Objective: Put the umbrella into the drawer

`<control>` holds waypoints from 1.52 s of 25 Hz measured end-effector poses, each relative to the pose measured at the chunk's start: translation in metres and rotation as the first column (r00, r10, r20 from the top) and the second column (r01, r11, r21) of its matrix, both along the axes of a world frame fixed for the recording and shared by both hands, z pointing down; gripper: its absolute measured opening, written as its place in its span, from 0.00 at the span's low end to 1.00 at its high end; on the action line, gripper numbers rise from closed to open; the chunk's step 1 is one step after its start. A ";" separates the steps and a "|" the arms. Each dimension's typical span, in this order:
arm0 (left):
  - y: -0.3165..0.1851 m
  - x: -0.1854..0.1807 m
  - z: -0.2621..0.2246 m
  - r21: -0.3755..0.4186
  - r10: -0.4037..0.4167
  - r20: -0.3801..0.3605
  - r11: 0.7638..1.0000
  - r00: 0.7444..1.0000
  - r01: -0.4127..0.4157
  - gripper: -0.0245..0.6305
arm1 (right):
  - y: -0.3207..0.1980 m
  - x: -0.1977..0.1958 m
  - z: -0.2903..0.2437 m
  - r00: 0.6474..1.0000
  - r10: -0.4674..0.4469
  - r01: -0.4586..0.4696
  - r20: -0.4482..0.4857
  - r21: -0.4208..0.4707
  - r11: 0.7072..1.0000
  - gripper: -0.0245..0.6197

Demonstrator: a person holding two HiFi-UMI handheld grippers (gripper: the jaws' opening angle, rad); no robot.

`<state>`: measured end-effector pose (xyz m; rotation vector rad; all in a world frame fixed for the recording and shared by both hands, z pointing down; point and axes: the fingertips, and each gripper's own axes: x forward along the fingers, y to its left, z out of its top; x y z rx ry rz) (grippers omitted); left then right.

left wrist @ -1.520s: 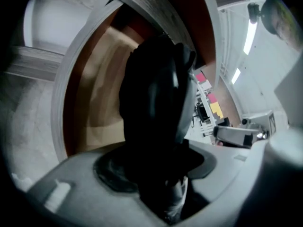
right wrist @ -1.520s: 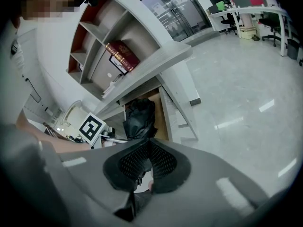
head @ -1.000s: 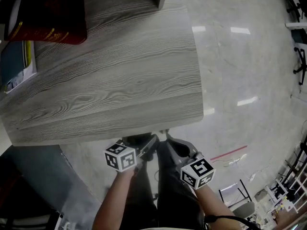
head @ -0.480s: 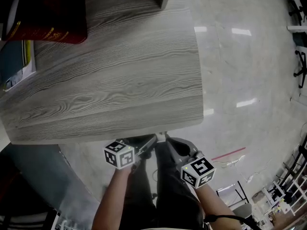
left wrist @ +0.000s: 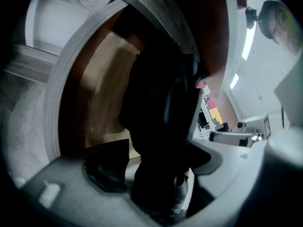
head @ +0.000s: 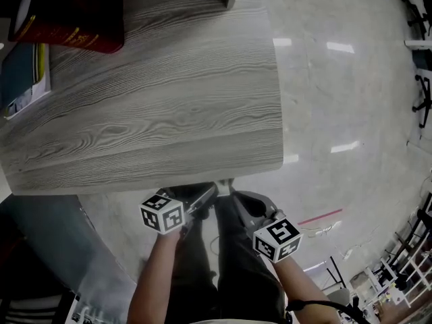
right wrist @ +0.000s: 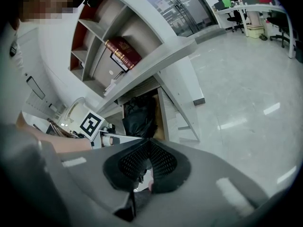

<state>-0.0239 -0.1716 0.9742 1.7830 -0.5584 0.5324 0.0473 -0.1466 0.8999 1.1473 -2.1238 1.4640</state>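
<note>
The black folded umbrella (left wrist: 161,103) lies in the open drawer (left wrist: 102,79) under the desk, seen as a dark bundle (right wrist: 139,115) in the right gripper view too. My left gripper (left wrist: 158,167) reaches into the drawer. Its jaws have just been opening and now stand wide on either side of the umbrella, with the pads off it. In the head view the left gripper (head: 208,194) and the right gripper (head: 231,190) sit side by side at the desk's front edge, and the drawer is hidden below the top. My right gripper (right wrist: 149,148) is shut, pads meeting, nothing held.
The grey wood-grain desk top (head: 169,100) carries a dark red book (head: 74,12) and a stack of books (head: 23,79) at the far left. Glossy floor (head: 337,113) spreads to the right. White shelving (right wrist: 142,37) rises over the desk.
Both grippers stay at the desk's front edge. The left gripper's marker cube has shifted a little to the left.
</note>
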 end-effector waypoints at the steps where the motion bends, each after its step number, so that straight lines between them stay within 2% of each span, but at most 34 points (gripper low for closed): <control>1: 0.000 -0.002 -0.001 0.002 -0.006 0.002 1.000 1.000 0.006 0.59 | 0.001 -0.001 0.000 1.000 -0.005 0.005 0.001 0.002 1.000 0.05; 11: 0.001 -0.024 -0.036 0.033 -0.071 0.023 0.997 0.997 0.071 0.59 | 0.010 0.008 -0.033 0.997 -0.071 0.071 -0.025 0.028 0.997 0.05; 16: -0.005 -0.032 -0.067 0.075 -0.112 0.030 0.991 0.993 0.110 0.57 | 0.009 0.017 -0.060 0.996 -0.084 0.086 -0.039 0.059 0.995 0.05; 20: -0.002 -0.033 -0.111 0.106 -0.144 0.021 0.984 0.989 0.141 0.53 | 0.018 0.019 -0.093 0.994 -0.098 0.101 -0.047 0.072 0.992 0.05; 26: 0.003 -0.030 -0.188 0.182 -0.174 0.001 0.968 0.985 0.171 0.37 | 0.030 0.024 -0.156 0.993 -0.103 0.109 -0.061 0.097 0.989 0.05; 33: 0.026 -0.027 -0.289 0.269 -0.152 -0.009 0.952 0.988 0.148 0.25 | 0.042 0.020 -0.247 0.988 -0.134 0.145 -0.073 0.171 0.975 0.05; 38: 0.049 -0.038 -0.345 0.323 -0.145 -0.021 0.935 0.989 0.144 0.21 | 0.057 0.020 -0.292 0.991 -0.111 0.125 -0.078 0.199 0.972 0.05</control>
